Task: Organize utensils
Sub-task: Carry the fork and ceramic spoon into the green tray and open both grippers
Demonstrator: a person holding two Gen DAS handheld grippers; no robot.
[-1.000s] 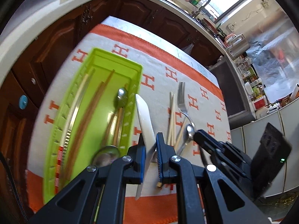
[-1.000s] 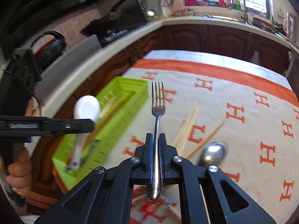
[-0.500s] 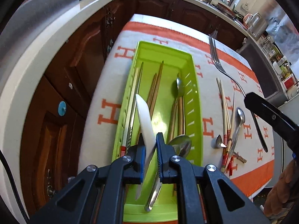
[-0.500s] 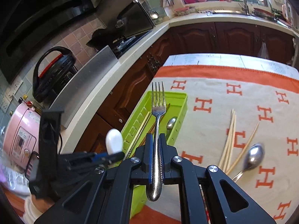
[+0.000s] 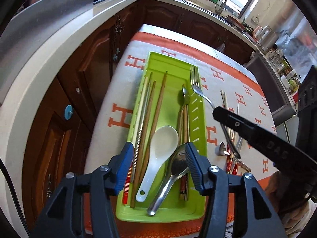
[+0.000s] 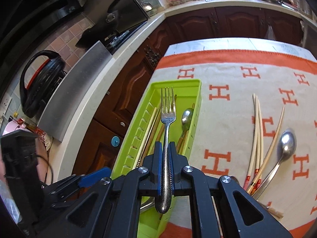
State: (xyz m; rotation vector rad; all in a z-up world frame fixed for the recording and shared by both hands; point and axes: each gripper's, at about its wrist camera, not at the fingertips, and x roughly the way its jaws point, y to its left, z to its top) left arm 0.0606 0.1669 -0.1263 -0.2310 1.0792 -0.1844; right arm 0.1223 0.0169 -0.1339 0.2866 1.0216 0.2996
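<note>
Kitchen cabinets of dark wood ring a counter (image 5: 190,41) spread with an orange-and-cream cloth (image 5: 120,99), and on it, near the cloth's left edge, lies a lime-green utensil tray (image 5: 200,178).

Nearest in the left wrist view, the left hand-held gripper (image 5: 158,152) stands spread over the tray's near end; its jaws have just been opening, and the white ceramic spoon (image 5: 158,148) now lies loose in the tray below them, touched by neither pad. Beside it rests a steel ladle-spoon (image 5: 170,178); wooden chopsticks (image 5: 156,115) and a small steel spoon (image 5: 185,99) run toward the far end.

In the right wrist view, the right hand-held gripper (image 6: 165,158) is pressed together on the handle of a steel fork (image 6: 168,117), tines forward over the tray.

Judging by this, the step in hand is setting the fork down. It would go best lowered lengthwise, parallel to the chopsticks, into the clear lane mid-tray, and released only once low, so it doesn't bounce off the ceramic spoon. The left gripper should clear away first.

Only the left view shows the ceramic spoon and the tray's crowded near end. Only the right view lays out plainly what waits on the cloth at right: pale chopsticks (image 6: 257,130) and a steel tablespoon (image 6: 285,146).
</note>
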